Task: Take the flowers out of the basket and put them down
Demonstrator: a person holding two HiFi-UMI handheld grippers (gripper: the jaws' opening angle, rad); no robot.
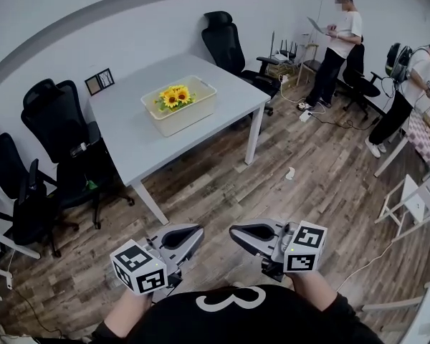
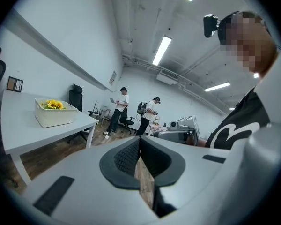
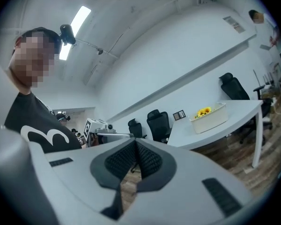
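Sunflowers (image 1: 174,96) sit in a cream basket (image 1: 192,115) on the white worktop (image 1: 132,138), across the wooden floor (image 1: 222,192) from the person. The left gripper (image 1: 193,232) and right gripper (image 1: 236,231) are held close to the person's chest, well apart from the basket. Both pairs of jaws are pressed together with nothing between them.

Stems of the flowers (image 1: 174,96) are hidden inside the basket (image 1: 195,113). Print on the framed card (image 1: 99,82) is illegibly small. A black chair (image 1: 11,199) is cut by the left edge.
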